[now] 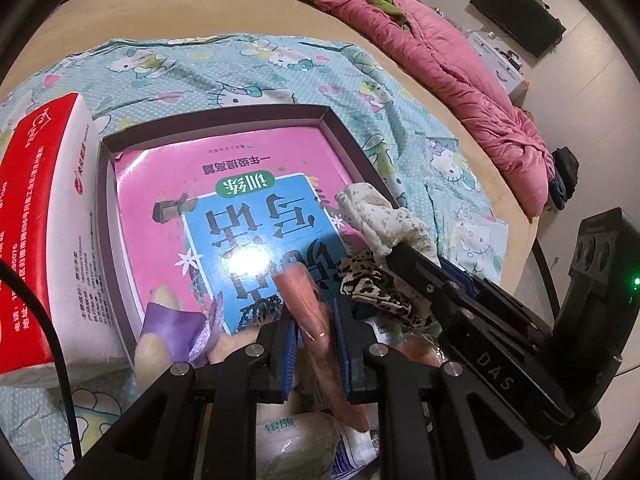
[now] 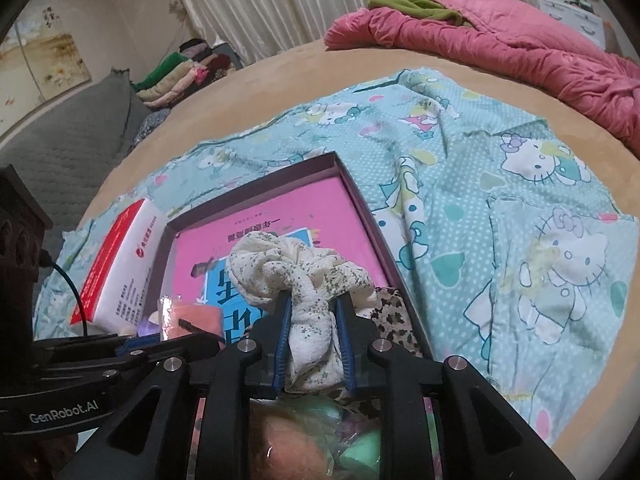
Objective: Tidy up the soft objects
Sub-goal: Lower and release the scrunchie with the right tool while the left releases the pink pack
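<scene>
— Which step are you on?

— Loading the box [image 2: 362, 200], I judge. Your right gripper [image 2: 314, 332] is clamped on the speckled cream cloth [image 2: 304, 280], held over the book [image 2: 276, 220] near the right wall.

— And your left?

— Your left gripper [image 1: 316, 344] pinches a wrapped pink roll [image 1: 308, 304] at the box's near edge. Next you need to lower and release.

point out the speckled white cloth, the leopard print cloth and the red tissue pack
speckled white cloth [image 2: 296, 268], right wrist view, on the bunched top above the tongs
leopard print cloth [image 1: 370, 284], left wrist view, on its crumpled middle by the box edge
red tissue pack [image 1: 36, 184], left wrist view, on its red top face
</scene>
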The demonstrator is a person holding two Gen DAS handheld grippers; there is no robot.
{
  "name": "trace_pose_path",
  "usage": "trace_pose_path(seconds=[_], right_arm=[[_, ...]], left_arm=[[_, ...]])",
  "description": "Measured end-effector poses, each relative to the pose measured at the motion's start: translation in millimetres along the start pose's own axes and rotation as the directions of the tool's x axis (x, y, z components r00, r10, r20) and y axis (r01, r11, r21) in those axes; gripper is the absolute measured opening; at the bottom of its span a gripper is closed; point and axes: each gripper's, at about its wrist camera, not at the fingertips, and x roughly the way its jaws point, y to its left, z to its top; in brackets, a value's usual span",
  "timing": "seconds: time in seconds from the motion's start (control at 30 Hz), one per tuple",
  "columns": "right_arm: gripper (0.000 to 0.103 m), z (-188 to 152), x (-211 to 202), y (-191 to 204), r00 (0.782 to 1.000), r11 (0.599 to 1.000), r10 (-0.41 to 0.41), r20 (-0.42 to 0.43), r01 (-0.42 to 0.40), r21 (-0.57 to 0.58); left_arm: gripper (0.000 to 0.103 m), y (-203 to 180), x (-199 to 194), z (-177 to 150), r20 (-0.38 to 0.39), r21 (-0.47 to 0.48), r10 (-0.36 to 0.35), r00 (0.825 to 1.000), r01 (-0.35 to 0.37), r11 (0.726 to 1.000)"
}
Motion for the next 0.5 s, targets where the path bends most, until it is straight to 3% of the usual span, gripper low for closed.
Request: trace_pose_path(seconds=[0.17, 0.23, 0.5], right_arm=[[0.028, -1.0, -1.3, -4.0, 1.000, 1.000, 0.004, -0.002, -0.004, 0.015], [0.035, -0.9, -2.9, -4.4, 1.000, 1.000, 0.007, 0.001, -0.007, 0.019], [0.037, -1.0, -13.2, -6.7, 1.000, 0.999, 0.016, 0.026, -0.017, 0.031]], left_arm=[[0.018, -2.5, 2.2, -0.2, 0.001, 0.010, 0.005, 1.000, -0.005, 1.000], [0.018, -2.2, 3.2, 0.1, -0.002, 0.007, 0.003, 1.000, -0.003, 1.000], [0.018, -3.2, 5.3, 0.7, 0.001, 0.001, 0.016, 1.000, -0.016, 1.000]])
